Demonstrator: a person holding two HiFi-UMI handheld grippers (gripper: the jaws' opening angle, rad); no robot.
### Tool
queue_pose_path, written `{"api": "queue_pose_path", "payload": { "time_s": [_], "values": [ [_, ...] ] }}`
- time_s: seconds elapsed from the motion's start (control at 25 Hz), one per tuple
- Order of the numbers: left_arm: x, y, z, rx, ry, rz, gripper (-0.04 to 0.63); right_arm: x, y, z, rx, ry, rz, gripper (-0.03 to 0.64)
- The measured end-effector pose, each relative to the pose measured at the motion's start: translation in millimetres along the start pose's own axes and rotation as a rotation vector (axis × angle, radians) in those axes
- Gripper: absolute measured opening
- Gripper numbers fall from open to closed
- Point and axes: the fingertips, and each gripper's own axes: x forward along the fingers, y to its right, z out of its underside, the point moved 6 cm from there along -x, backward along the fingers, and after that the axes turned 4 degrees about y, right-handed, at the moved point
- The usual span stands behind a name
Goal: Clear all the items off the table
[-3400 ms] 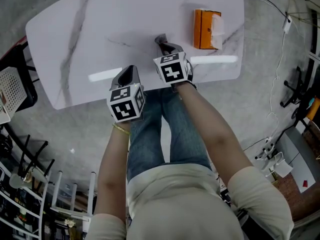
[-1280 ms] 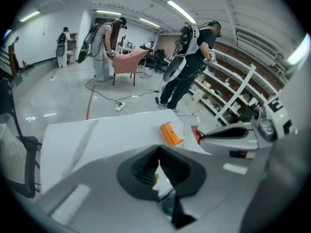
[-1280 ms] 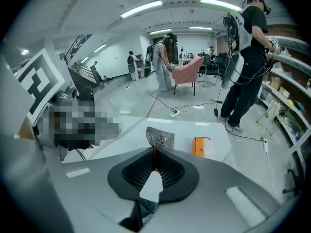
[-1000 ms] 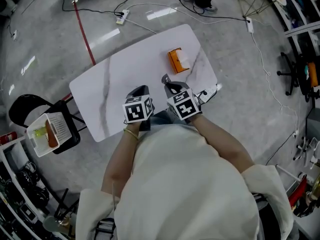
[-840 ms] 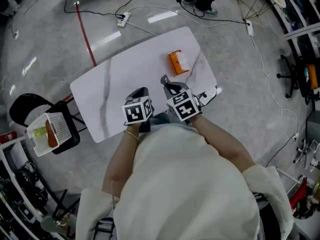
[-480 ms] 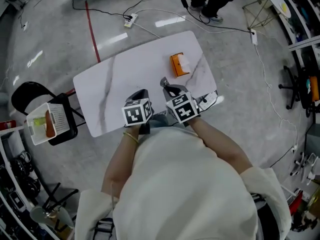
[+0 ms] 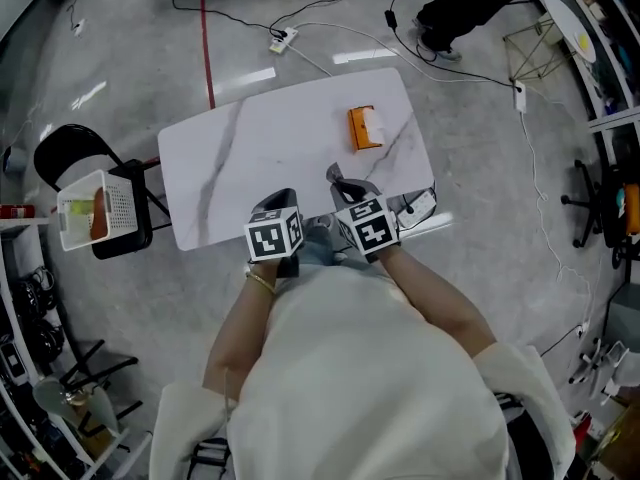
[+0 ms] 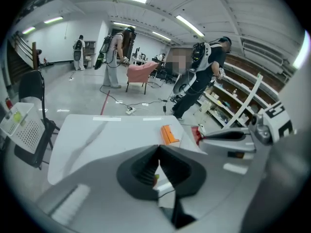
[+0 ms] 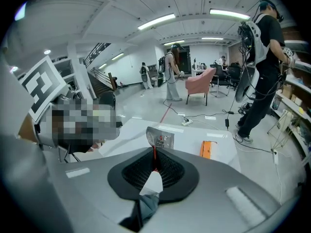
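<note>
**Change since the earlier frames.** The head view had climbed and widened. The surface point(image 7: 270, 148) had shrunk in frame, and both hand-held grippers had drawn back to its near edge. A chair point(image 7: 66, 150) carrying a white basket point(image 7: 92, 208) had come into view, well off to the left of the left hand-held gripper.

**Right hand-held gripper** point(image 7: 345, 190). Its jaws were pressed together on a foil sachet point(image 7: 334, 175). The sachet was pinched by its lower edge and stood up beyond the jaw tips, clear of the surface. Gripping the thin edge probably gave the only firm purchase on so flat an item, and the raised carry suggested it was on its way off the surface.

**Left hand-held gripper** point(image 7: 282, 200). Its jaws were closed tip to tip, with nothing made out between them. It sat just beside the right one at the same edge, apparently only travelling along.

**Orange box** point(image 7: 365, 128). It lay flat on the surface, ahead of both hand-held grippers and nearer the right one, well apart from either. It had a white patch on top and was the only item left to clear.

**White basket.** It sat on the chair seat with something orange and something pale green inside. It was judged the likely drop point, since it stood beside the surface within a turn to the left.

**Task state.** One item was in hand and one remained. The basket was not yet reached.
</note>
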Motion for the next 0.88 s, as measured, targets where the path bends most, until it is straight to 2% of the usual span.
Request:
{"api": "queue_pose_path", "payload": {
  "time_s": [0.4,0.88],
  "values": [
    [-39.9,10.5,40.4,-0.058,0.049,-0.074,0.009,-24.6,-25.9,22.7,-0.074,0.019,-0.082,0.015],
    [-82.5,16.2,92.3,-0.115,0.069,-0.151,0.009,-46.8,-61.3,51.2,-0.136,0.016,-0.171,0.015]
  ]
}}
